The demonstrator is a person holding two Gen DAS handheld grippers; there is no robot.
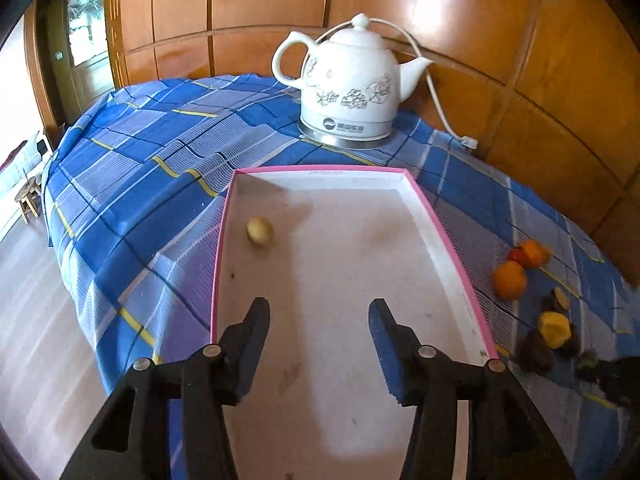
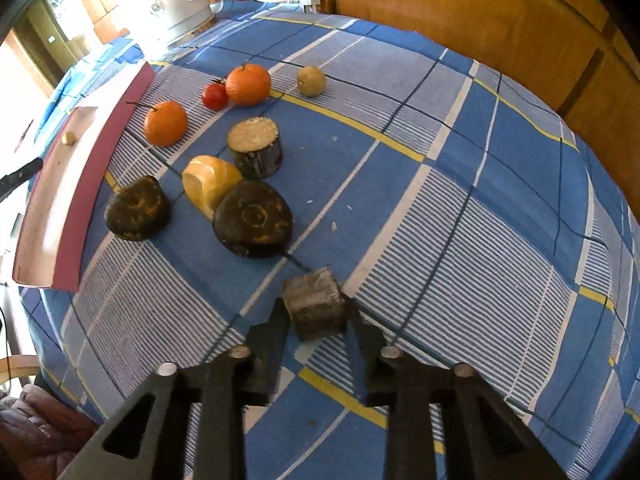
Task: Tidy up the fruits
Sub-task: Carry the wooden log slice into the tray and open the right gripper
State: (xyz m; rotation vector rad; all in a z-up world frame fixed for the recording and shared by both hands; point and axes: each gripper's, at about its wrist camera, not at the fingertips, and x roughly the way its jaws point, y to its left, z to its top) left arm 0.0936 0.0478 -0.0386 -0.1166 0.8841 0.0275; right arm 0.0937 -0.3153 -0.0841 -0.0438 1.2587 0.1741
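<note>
My left gripper (image 1: 319, 312) is open and empty over the near part of a pink-rimmed white tray (image 1: 448, 236). One small pale round fruit (image 1: 259, 230) lies in the tray's far left. My right gripper (image 2: 316, 312) is shut on a dark cut chunk (image 2: 314, 307) at the tablecloth. Beyond it lie two dark round pieces (image 2: 253, 220) (image 2: 138, 208), a yellow piece (image 2: 210, 182), a dark stub with a pale cut top (image 2: 256, 146), two oranges (image 2: 166, 123) (image 2: 248, 84), a small tomato (image 2: 215, 96) and a greenish-tan fruit (image 2: 311, 80).
A white ceramic kettle (image 1: 352, 84) with its cord and plug (image 1: 468, 142) stands behind the tray. A blue checked cloth (image 1: 160, 168) covers the table, which drops off to the floor on the left. Wooden panelling (image 1: 560, 80) runs along the back and right.
</note>
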